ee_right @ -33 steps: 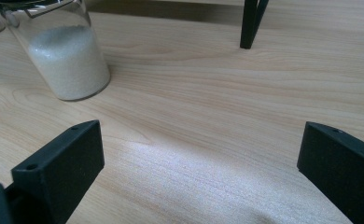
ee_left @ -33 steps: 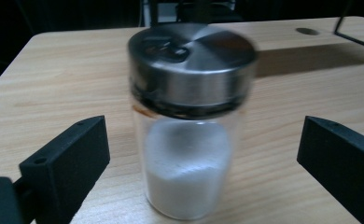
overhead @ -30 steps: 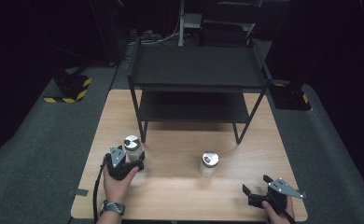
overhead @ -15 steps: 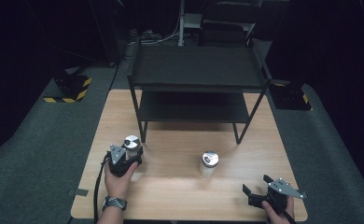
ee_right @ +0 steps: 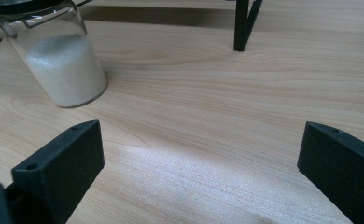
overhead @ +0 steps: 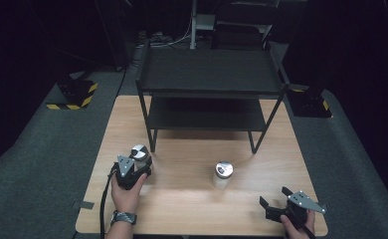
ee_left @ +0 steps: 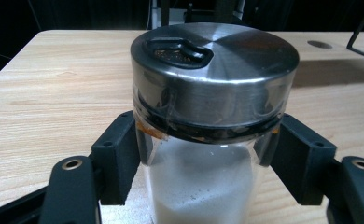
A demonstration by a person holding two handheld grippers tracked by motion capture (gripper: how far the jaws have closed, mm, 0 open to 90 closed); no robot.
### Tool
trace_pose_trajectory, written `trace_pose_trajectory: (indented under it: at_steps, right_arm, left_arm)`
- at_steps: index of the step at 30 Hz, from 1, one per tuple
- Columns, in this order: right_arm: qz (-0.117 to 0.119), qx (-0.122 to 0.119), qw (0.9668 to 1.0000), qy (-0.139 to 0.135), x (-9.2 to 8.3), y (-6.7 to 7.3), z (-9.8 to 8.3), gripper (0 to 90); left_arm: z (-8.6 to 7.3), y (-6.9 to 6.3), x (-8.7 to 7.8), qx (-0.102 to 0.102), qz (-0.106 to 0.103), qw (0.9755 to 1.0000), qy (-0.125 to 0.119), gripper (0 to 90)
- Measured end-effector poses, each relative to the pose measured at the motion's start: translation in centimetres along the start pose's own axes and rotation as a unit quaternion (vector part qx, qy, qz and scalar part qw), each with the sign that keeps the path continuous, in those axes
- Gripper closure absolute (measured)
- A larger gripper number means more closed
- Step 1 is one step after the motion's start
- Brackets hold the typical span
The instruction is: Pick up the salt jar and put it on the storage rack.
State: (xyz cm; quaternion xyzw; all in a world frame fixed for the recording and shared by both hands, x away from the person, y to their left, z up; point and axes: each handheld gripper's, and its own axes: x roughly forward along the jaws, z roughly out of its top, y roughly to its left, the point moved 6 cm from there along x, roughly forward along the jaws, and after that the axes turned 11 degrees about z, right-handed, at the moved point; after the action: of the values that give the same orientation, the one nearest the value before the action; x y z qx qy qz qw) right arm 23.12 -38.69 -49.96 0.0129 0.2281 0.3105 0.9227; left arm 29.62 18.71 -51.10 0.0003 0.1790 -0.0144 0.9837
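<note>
— Dark floor is seen around a wooden table point(overhead: 192, 209) carrying a black two-tier shelf point(overhead: 209, 74) at its far edge. What has been done?

— A shaker point(ee_left: 208, 116) of white grains, standing near the table's left edge, has been clamped by the left gripper point(overhead: 131, 169), whose jaws have just been closing; the glass is pressed from both sides under the steel lid. Lifting and placing are judged to remain.

— And elsewhere?

— A second shaker point(overhead: 223, 174) is left untouched mid-table. The right gripper point(overhead: 276, 204) is held spread and unladen near the front right corner.
</note>
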Motion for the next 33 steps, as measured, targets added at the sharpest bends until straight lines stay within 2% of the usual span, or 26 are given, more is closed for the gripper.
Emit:
trace_pose_trajectory:
  at_steps: [5, 11, 19, 27, 30, 33]
  right_arm:
    - [0.0, 0.001, 1.0, -0.001, 0.0, 0.0, 0.0, 0.2]
    - [-0.001, 0.004, 1.0, -0.001, 0.0, -0.1, 0.0, 0.2]
    - [-0.002, 0.006, 1.0, -0.002, -0.1, -0.1, 0.0, 0.2]
    - [-0.001, 0.004, 1.0, -0.003, -0.1, 0.0, -0.1, 0.2]
    - [-0.003, 0.003, 1.0, -0.003, -0.1, 0.0, -0.1, 0.2]
    - [-0.003, 0.003, 1.0, -0.004, -0.2, 0.0, -0.1, 0.2]
  left_arm:
    - [0.1, -0.1, -0.6, 0.007, -0.003, 0.9999, -0.007, 31.4]
    - [1.1, -1.0, -2.0, 0.03, -0.02, 0.999, -0.025, 31.5]
    - [2.2, -2.4, -4.1, 0.018, -0.049, 0.9976, -0.046, 31.5]
    - [3.2, -3.8, -5.5, 0.029, -0.072, 0.9953, -0.058, 31.4]
    - [3.4, -4.2, -5.8, 0.035, -0.074, 0.9948, -0.061, 31.5]
    - [3.4, -4.6, -6.0, 0.032, -0.077, 0.9945, -0.062, 31.5]
